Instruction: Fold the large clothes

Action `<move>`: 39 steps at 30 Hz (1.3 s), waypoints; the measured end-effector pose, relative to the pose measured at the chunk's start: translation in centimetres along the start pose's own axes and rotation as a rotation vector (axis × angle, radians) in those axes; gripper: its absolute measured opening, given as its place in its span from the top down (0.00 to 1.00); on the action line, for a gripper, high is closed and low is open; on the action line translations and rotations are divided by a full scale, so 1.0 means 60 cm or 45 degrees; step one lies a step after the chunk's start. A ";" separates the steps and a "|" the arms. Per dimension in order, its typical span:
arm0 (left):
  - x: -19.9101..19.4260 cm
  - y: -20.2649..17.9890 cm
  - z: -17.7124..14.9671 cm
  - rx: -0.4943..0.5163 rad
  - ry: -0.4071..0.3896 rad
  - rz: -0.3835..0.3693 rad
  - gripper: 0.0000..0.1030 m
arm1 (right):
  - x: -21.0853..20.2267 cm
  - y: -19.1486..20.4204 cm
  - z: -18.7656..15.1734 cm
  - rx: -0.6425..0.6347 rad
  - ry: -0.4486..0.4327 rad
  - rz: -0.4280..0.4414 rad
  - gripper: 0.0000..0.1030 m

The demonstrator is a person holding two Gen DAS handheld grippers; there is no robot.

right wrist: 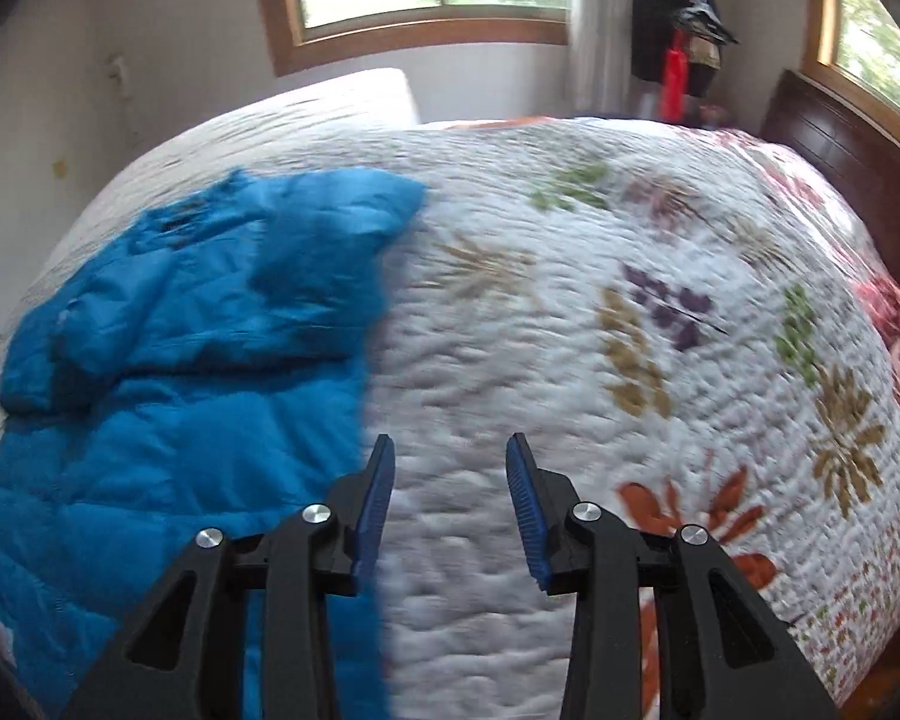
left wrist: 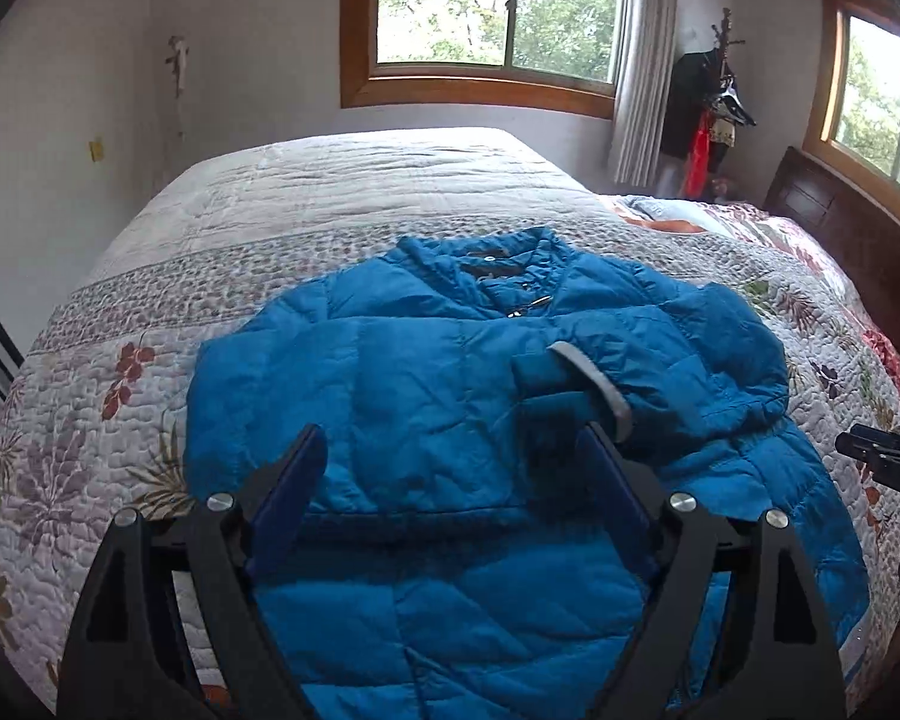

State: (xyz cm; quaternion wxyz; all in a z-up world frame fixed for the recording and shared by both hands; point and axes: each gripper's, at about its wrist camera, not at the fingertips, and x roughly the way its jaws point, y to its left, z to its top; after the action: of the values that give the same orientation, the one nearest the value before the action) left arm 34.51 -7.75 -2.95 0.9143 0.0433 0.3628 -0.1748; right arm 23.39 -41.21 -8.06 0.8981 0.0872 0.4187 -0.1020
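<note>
— Where's the jacket lying?

— The blue puffer jacket [left wrist: 438,396] is spread flat on the bed [left wrist: 306,204], on top of the flowered quilt [right wrist: 630,312], with its collar [left wrist: 486,258] toward the far window [left wrist: 498,6]. One sleeve [left wrist: 642,378] is folded across the chest, its grey-edged cuff [left wrist: 600,384] lying near the middle.

— And the left gripper?

— The left gripper [left wrist: 456,462] hangs over the lower half of the jacket with its jaws spread wide. Nothing is between them; the blue pads [left wrist: 288,486] sit on either side of the fabric below without pinching it.

— The right one?

— The right gripper [right wrist: 450,468] is over bare quilt, just beside the jacket's right-hand edge. Its jaws stand partly apart and hold nothing. That view is smeared, so finer detail of the quilt under it is hard to make out. From the left side you only catch its black tip at the edge of the bed.

— Anything else around?

— A dark wooden headboard [right wrist: 834,138] on the right, a curtain [left wrist: 642,60] beside the window, and a coat stand [left wrist: 714,96] hung with dark and red clothes in the corner.
</note>
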 end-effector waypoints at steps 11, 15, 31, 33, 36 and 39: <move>0.047 0.082 -0.010 -0.098 0.042 0.093 0.18 | 0.093 0.213 0.097 -0.214 0.156 0.269 0.43; 0.088 0.107 -0.015 -0.139 0.115 0.101 0.18 | 0.123 0.243 0.117 -0.216 0.180 0.304 0.39; 0.116 0.119 -0.017 -0.173 0.153 0.088 0.18 | 0.145 0.365 0.144 -0.432 0.188 0.193 0.48; 0.114 0.119 -0.018 -0.166 0.150 0.088 0.18 | 0.154 0.366 0.144 -0.428 0.160 0.161 0.66; 0.110 0.118 -0.018 -0.159 0.141 0.079 0.18 | 0.144 0.331 0.157 -0.310 0.159 0.254 0.78; 0.109 0.121 -0.017 -0.169 0.140 0.067 0.18 | 0.141 0.255 0.171 -0.061 0.211 0.411 0.78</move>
State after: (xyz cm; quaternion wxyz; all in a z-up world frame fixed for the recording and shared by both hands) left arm 40.80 -2.65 -8.46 0.8982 0.0016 0.4219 -0.1237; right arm 40.18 -29.87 -6.99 0.8671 0.1399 0.4741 0.0612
